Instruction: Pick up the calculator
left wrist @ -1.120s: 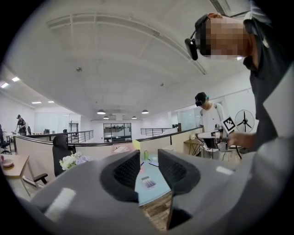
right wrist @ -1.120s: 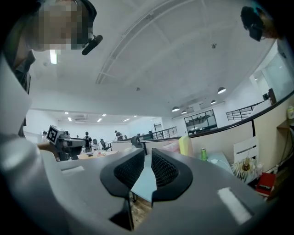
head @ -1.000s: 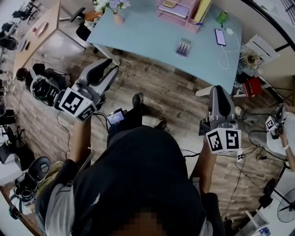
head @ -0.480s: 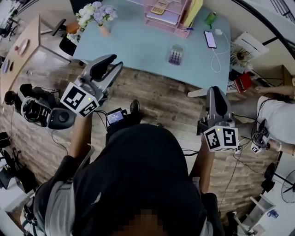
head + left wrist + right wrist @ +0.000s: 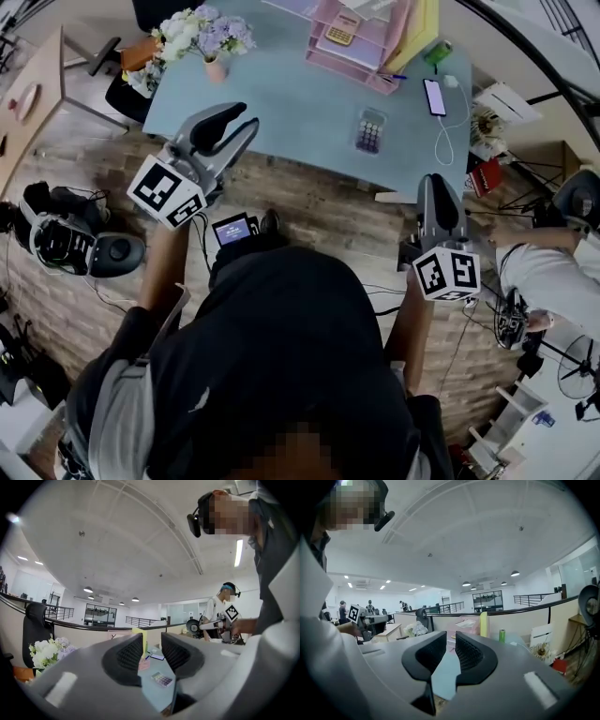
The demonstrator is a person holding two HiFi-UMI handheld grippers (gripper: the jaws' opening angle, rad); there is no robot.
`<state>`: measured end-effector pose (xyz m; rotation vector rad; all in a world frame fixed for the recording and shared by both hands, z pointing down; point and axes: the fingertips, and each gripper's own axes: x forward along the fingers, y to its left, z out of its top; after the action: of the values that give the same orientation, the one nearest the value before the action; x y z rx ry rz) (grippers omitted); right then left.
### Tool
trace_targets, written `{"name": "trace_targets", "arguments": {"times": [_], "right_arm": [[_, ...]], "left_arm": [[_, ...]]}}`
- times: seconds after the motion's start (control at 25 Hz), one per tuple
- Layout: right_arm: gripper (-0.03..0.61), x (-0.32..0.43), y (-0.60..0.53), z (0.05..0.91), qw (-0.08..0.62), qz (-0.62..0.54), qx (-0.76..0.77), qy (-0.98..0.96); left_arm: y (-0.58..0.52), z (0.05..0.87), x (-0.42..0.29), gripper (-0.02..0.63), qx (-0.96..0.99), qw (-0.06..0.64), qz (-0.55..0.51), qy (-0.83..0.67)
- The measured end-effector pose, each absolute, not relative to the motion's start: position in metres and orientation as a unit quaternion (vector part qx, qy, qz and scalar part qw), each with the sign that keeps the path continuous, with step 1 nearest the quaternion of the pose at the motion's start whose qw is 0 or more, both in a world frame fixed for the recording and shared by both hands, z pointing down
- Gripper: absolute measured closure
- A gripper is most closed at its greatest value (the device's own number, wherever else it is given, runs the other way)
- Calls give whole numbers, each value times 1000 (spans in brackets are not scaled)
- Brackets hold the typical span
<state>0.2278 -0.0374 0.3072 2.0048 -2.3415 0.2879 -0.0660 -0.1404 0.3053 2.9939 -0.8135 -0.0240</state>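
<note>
The small pale calculator with purple keys [image 5: 369, 130] lies flat near the front edge of the pale blue tabletop [image 5: 300, 94], long axis pointing away. It's ahead-left of the right gripper [image 5: 436, 180], the nearer one, fingers almost together, empty; left gripper [image 5: 249, 116] fingers narrowly apart, empty.

Surface: light-blue desk [image 5: 281, 103] | Left corner: vase of flowers [image 5: 212, 56] | Back edge: pink desk organizer [image 5: 330, 54], yellow folder [image 5: 422, 28] | Right edge: smartphone [image 5: 435, 97], white cable [image 5: 447, 141], green can [image 5: 437, 52]
</note>
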Motion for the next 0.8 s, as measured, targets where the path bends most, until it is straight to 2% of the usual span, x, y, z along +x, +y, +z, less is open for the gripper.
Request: {"name": "trace_targets", "arguments": {"times": [0.4, 0.8], "right_arm": [[526, 189, -83, 327, 48, 118, 666, -735], [503, 196, -123, 363, 73, 157, 668, -724]], "left_arm": [[-192, 321, -116, 459, 968, 32, -29, -245], [-207, 332, -135, 459, 963, 54, -45, -260]]}}
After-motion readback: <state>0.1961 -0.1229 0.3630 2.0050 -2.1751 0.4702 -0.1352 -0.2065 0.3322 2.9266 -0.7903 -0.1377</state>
